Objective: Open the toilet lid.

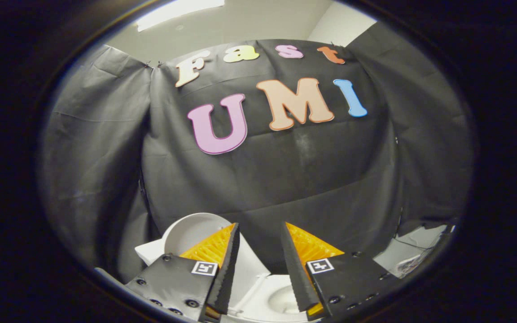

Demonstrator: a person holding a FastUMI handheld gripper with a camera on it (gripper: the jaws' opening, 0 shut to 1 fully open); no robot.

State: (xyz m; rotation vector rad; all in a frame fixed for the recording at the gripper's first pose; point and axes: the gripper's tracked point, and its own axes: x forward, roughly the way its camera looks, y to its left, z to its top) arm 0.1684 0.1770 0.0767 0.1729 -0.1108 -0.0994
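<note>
Tongs [258,233] are being held apart and empty above the toilet bowl [281,298]. The toilet lid [191,231] is being seen already raised, upright behind the left finger, so the opening is being judged essentially done, with only withdrawal remaining.

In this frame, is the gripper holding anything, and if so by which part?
Nothing is held. The gripper is open, its fingers spread with only a gap between them; the raised toilet lid and the bowl lie beyond them.
</note>
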